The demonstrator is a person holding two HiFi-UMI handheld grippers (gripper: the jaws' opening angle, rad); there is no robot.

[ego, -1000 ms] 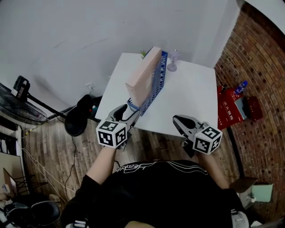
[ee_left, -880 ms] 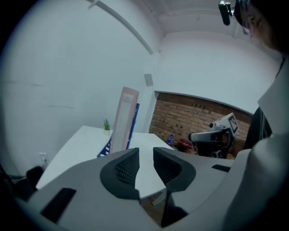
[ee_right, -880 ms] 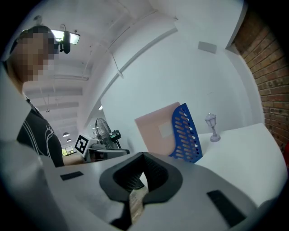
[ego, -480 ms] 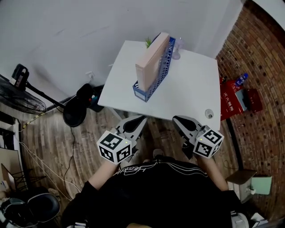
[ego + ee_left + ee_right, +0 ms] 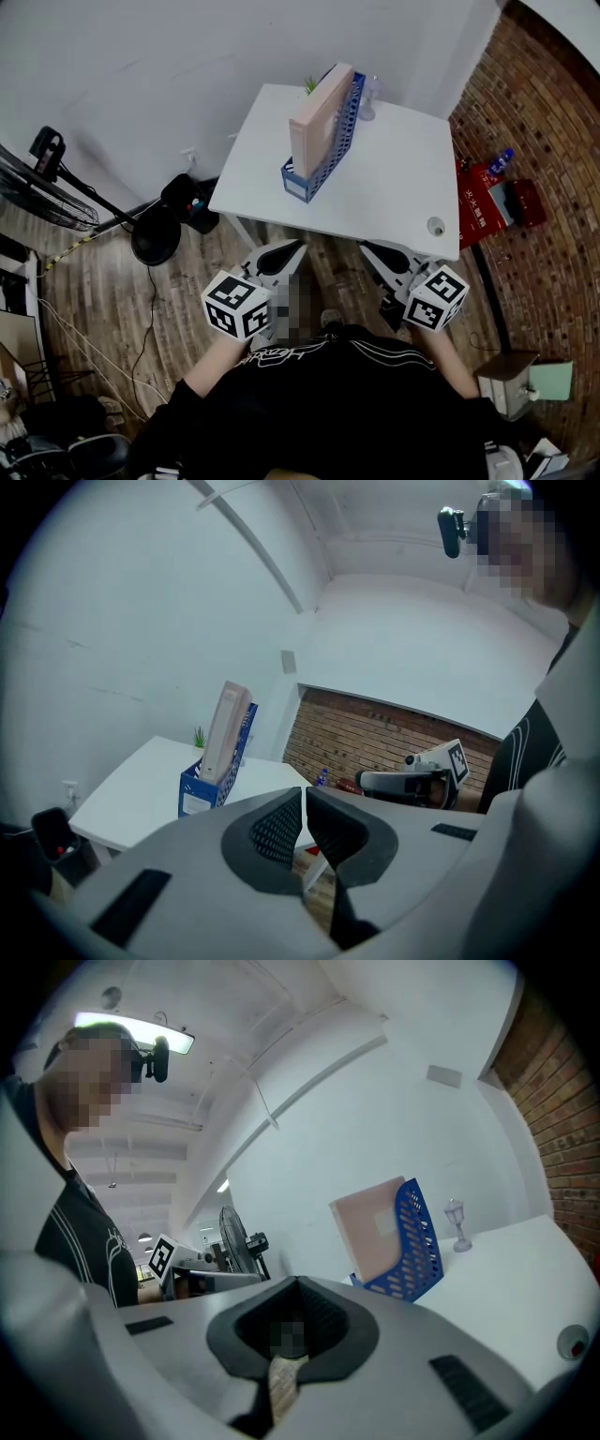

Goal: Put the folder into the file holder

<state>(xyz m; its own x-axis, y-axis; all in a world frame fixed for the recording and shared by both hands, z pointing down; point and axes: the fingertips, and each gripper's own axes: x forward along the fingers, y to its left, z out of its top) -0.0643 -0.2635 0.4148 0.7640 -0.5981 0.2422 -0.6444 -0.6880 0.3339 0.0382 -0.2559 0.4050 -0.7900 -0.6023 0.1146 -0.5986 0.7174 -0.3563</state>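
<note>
The folder (image 5: 319, 120) stands upright inside the file holder (image 5: 299, 182) at the table's (image 5: 394, 202) far left; the task appears complete. Your left gripper (image 5: 289, 247) and right gripper (image 5: 371, 249) hang near you, jaws together, empty.

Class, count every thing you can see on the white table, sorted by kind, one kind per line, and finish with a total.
File holder: 1
Folder: 1
Small plant: 1
Miniature lamp ornament: 1
Small round item, kind unclear: 1
Total: 5
</note>
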